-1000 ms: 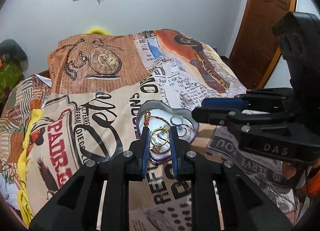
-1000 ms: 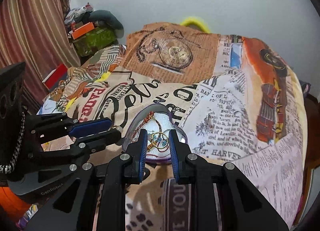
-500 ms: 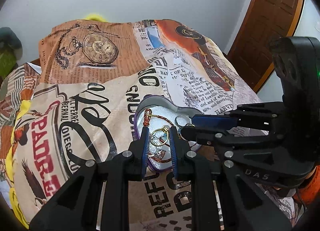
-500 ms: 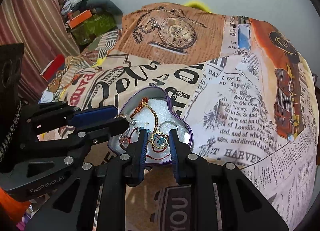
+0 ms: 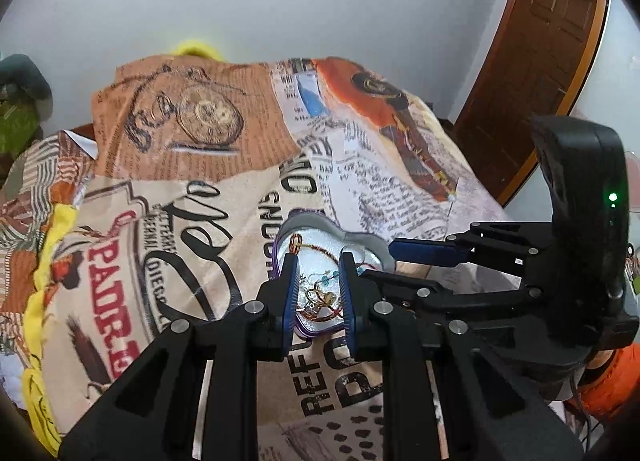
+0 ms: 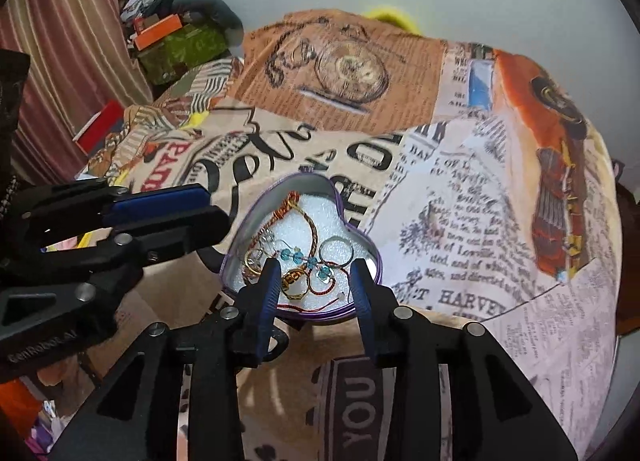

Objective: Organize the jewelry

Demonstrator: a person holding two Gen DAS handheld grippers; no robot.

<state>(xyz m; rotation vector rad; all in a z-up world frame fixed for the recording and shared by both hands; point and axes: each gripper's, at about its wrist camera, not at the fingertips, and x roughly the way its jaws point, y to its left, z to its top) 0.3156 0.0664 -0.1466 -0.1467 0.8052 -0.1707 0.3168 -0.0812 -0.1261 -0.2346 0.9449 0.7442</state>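
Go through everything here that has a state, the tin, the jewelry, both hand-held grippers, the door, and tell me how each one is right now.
Heart-shaped tin: lid off, resting on the bedspread.
Silver ring: lying flat inside the tin.
Blue bead bracelet: loose in the tin, tangled with the red cord.
Left hand-held gripper: jaws slightly apart, holding nothing.
Right hand-held gripper: jaws opening over the tin, gripping nothing.
Door: closed.
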